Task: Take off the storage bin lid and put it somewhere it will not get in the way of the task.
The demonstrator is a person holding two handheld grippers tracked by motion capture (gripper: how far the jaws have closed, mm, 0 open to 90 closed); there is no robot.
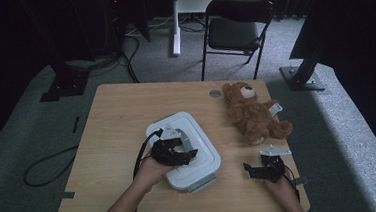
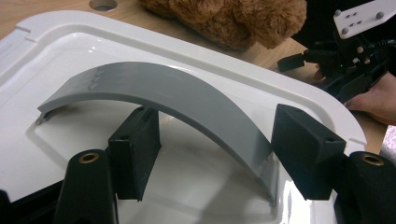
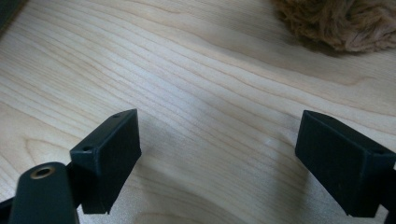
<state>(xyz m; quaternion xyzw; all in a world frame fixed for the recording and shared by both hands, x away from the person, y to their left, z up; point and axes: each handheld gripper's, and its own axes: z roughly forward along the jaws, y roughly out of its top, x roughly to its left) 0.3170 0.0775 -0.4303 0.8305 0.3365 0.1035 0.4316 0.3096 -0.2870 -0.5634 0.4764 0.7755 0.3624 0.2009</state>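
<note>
A white lidded container [image 1: 206,147] lies in the middle of the wooden table [image 1: 117,121]. A grey arched handle [image 2: 187,98] rises from its lid [image 2: 289,93]. My left gripper [image 1: 179,149] hangs over the lid, and its jaws [image 2: 219,149] straddle the handle's near end; a gap shows beside the left pad [image 2: 135,154], so it is open. My right gripper [image 1: 253,170] rests near the table's front right, its jaws [image 3: 224,158] wide open over bare wood. A brown teddy bear [image 1: 251,114] lies at the back right, just beyond it.
A round hole [image 1: 215,93] sits in the tabletop near the bear's head. Behind the table stand a black folding chair [image 1: 235,27] and a white desk leg [image 1: 174,21]. Black stand bases [image 1: 302,78] and cables [image 1: 45,166] lie on the grey carpet.
</note>
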